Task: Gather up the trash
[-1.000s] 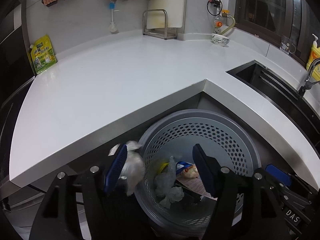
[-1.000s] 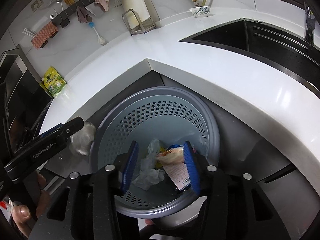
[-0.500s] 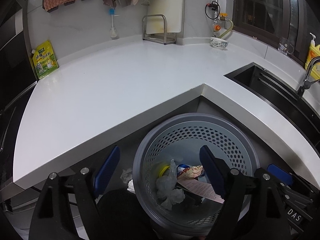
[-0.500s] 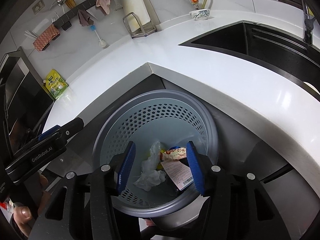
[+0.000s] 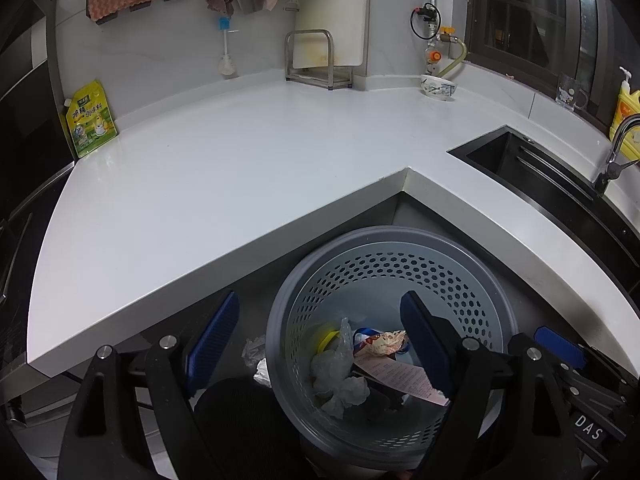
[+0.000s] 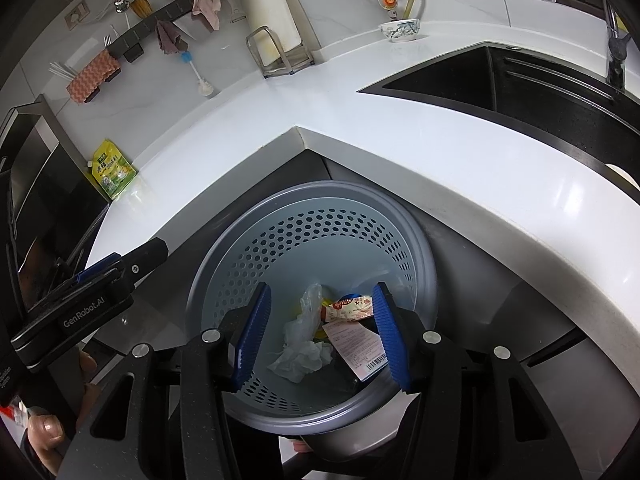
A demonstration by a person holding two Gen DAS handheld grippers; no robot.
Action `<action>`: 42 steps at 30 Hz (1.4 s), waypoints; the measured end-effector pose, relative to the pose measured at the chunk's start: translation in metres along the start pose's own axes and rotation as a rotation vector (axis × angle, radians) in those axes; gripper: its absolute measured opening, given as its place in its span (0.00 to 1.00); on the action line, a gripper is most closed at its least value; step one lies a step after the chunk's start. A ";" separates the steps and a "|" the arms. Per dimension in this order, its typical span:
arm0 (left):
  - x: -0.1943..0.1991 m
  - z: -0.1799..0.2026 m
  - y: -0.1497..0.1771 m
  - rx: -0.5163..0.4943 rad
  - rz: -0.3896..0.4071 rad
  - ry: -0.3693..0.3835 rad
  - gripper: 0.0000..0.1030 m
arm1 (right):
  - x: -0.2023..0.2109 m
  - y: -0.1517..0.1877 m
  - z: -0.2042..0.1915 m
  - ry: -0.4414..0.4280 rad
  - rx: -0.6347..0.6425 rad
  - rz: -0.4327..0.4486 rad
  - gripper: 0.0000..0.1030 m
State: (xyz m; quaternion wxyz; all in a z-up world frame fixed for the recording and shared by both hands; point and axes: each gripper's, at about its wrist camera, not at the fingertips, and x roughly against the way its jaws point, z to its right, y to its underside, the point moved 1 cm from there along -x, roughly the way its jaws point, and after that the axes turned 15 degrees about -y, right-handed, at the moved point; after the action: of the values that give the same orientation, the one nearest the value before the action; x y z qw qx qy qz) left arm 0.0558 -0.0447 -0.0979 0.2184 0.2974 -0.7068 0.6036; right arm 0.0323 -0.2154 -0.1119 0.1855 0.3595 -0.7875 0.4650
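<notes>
While the left gripper (image 5: pixel 320 340), its jaws just spread and empty, hovered by the gray perforated bin (image 5: pixel 472 280), a crumpled clear wrapper (image 5: pixel 254 350) lay outside the rim at nine o'clock, apparently missed and needing retrieval, as the right gripper (image 6: pixel 320 332) hung released above the trash.

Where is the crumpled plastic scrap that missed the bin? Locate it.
In the left wrist view, the plastic scrap lies on the floor just left of the perforated grey bin, below the countertop edge.
</notes>
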 end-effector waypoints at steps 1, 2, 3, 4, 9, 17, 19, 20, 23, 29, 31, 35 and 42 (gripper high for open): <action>0.000 0.000 0.001 0.001 0.001 0.001 0.80 | 0.000 0.000 0.000 0.000 0.000 0.001 0.50; 0.001 0.000 0.001 0.004 0.000 0.003 0.80 | 0.001 0.000 0.001 0.000 0.001 0.001 0.51; 0.001 0.000 0.001 0.005 0.000 0.004 0.81 | 0.001 -0.001 0.001 0.000 0.001 0.002 0.51; 0.002 0.000 0.001 0.006 0.000 0.005 0.82 | 0.001 -0.001 0.001 0.000 0.001 0.001 0.51; 0.003 0.000 0.002 0.001 -0.007 0.004 0.86 | 0.000 -0.001 0.000 0.000 -0.001 -0.003 0.53; 0.004 -0.001 0.002 0.003 -0.029 0.012 0.93 | 0.002 0.000 -0.001 0.013 -0.001 -0.006 0.60; 0.003 -0.002 0.003 0.002 -0.042 0.016 0.94 | 0.002 0.000 0.000 0.018 -0.004 -0.008 0.60; 0.002 -0.002 0.003 0.002 -0.046 0.017 0.94 | 0.002 0.000 0.000 0.020 -0.005 -0.010 0.60; 0.001 -0.002 0.004 -0.002 -0.059 0.014 0.94 | 0.003 0.000 0.000 0.025 -0.007 -0.011 0.60; -0.001 0.000 0.004 -0.006 -0.072 0.010 0.94 | 0.004 0.000 -0.001 0.032 -0.008 -0.012 0.61; 0.000 0.000 0.003 -0.008 -0.070 0.006 0.94 | 0.004 0.000 -0.001 0.035 -0.007 -0.014 0.61; 0.001 0.001 0.003 -0.016 -0.068 -0.007 0.94 | 0.004 0.002 0.000 0.040 -0.007 -0.020 0.61; 0.002 0.002 0.002 -0.016 -0.074 -0.005 0.94 | 0.005 0.005 0.000 0.043 -0.005 -0.026 0.61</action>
State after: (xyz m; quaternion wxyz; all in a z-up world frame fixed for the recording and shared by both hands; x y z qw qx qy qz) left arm 0.0527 -0.0467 -0.0984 0.2411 0.3234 -0.7006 0.5886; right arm 0.0253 -0.2162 -0.1120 0.2096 0.3593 -0.7797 0.4680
